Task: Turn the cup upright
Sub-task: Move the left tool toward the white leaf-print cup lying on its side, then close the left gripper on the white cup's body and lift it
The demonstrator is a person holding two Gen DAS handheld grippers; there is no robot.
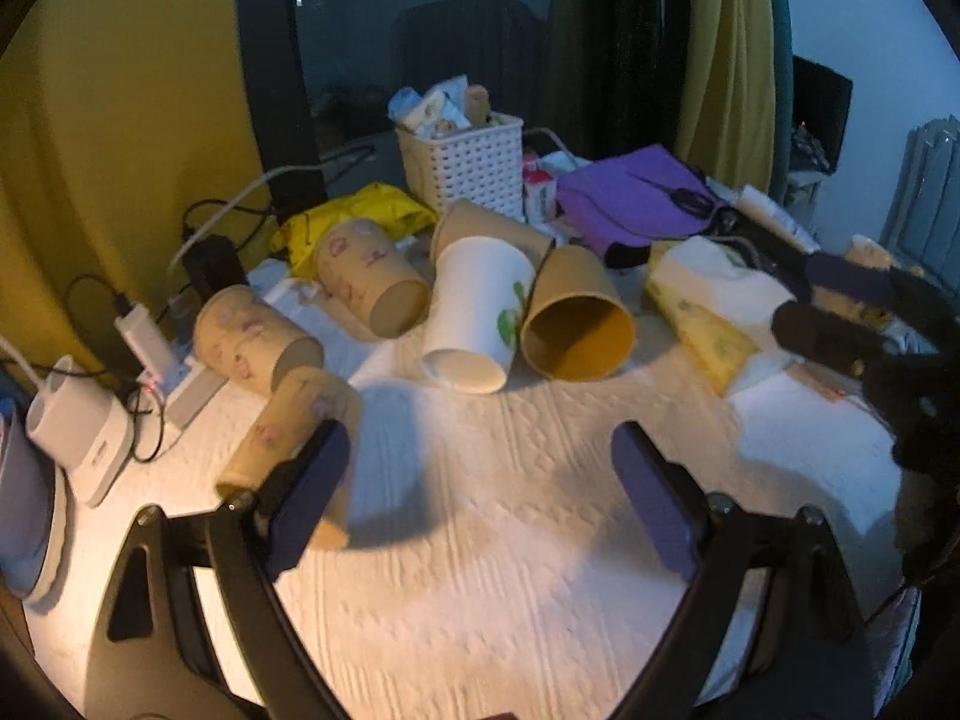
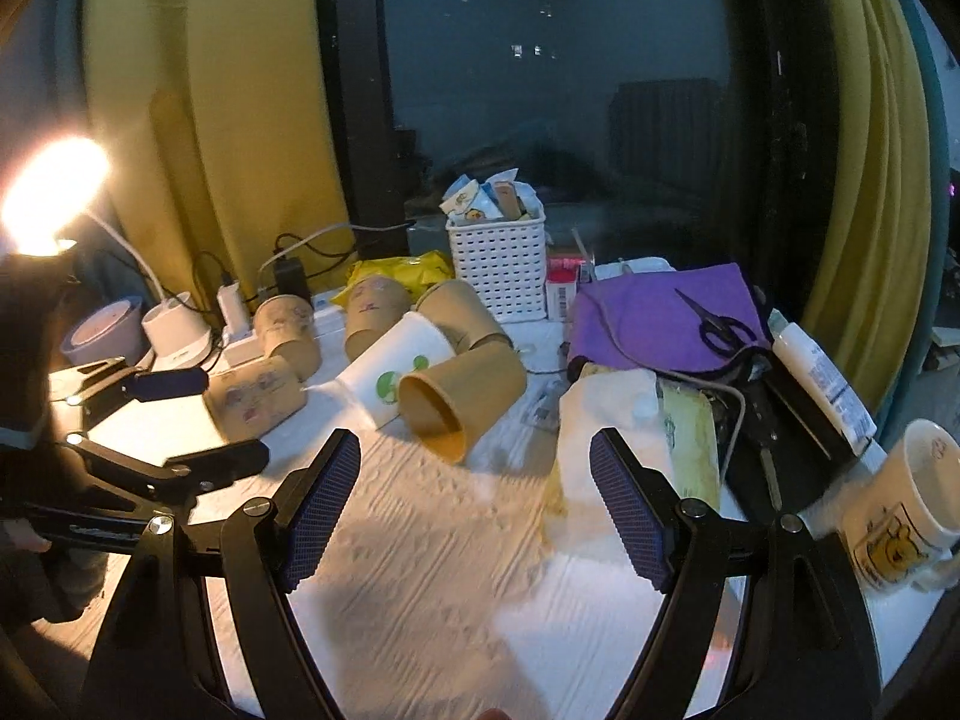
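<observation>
Several paper cups lie on their sides on the white table. A plain brown cup (image 1: 576,324) (image 2: 462,402) and a white cup with a green print (image 1: 477,318) (image 2: 399,375) lie in the middle, mouths toward me. Patterned brown cups (image 1: 258,342) lie at the left; the nearest one (image 1: 294,444) (image 2: 255,399) lies just beside my left gripper's left finger. My left gripper (image 1: 480,468) (image 2: 201,420) is open and empty. My right gripper (image 2: 474,480) (image 1: 840,306) is open and empty, in front of the brown cup.
A white basket (image 1: 468,162) of packets, a yellow bag (image 1: 360,216) and a purple cloth (image 1: 636,198) with scissors (image 2: 720,324) lie at the back. A tissue pack (image 2: 630,438), a mug (image 2: 906,510), chargers and cables (image 1: 150,354), and a lit lamp (image 2: 54,192) crowd the sides.
</observation>
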